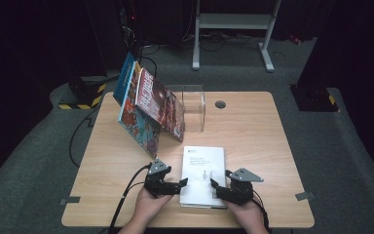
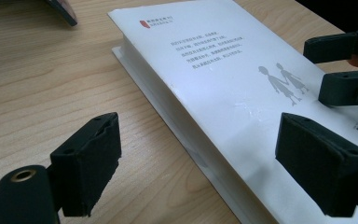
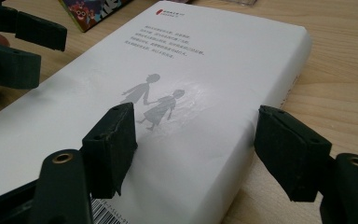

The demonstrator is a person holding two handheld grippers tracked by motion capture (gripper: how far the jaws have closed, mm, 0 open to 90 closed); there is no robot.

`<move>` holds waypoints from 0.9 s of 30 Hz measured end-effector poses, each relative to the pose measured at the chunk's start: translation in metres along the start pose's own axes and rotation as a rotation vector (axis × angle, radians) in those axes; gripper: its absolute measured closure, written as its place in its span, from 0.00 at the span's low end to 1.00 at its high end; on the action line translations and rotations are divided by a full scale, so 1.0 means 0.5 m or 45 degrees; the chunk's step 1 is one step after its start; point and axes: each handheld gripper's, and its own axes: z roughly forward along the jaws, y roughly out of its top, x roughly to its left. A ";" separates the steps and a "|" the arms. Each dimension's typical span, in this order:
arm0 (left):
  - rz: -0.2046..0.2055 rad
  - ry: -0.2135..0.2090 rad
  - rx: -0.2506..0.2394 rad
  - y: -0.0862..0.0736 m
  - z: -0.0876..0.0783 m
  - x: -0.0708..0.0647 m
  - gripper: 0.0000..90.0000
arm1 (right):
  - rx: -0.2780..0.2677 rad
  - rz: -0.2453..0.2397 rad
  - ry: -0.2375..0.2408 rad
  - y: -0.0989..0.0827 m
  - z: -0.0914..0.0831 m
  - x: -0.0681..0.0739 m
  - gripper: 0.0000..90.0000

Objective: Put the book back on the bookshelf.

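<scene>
A wooden table [image 1: 253, 122] stands in a dark room. Coloured books [image 1: 148, 105] lean at its back left. The left gripper [image 1: 181, 184], jaws open, straddles the left edge of the white book [image 1: 205, 168] lying flat near the front. The right gripper [image 1: 213, 185], open, straddles its right edge, gripping nothing.

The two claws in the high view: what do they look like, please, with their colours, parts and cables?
Both are black. The left claw and the right claw each carry a grey three-cornered plate on top, and a black cable trails from the left one toward the table's near edge. In the left gripper view the fingers are blocky black pads with small screw holes, and a brass-coloured ring sits at one finger's base. No sleeves are visible.
</scene>
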 end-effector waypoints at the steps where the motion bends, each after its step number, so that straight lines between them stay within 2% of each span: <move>1: -0.006 -0.009 0.003 0.000 0.001 0.000 0.16 | -0.004 -0.008 -0.004 0.000 0.000 0.001 0.33; 9: -0.005 -0.050 0.021 -0.001 0.019 -0.010 0.16 | -0.024 -0.046 -0.025 -0.004 -0.009 0.004 0.36; 22: -0.002 -0.086 0.045 0.010 0.051 -0.017 0.19 | -0.050 -0.027 -0.098 -0.023 -0.047 -0.007 0.37; 27: -0.031 -0.098 0.043 0.013 0.060 -0.017 0.19 | -0.056 -0.025 -0.115 -0.029 -0.059 -0.010 0.37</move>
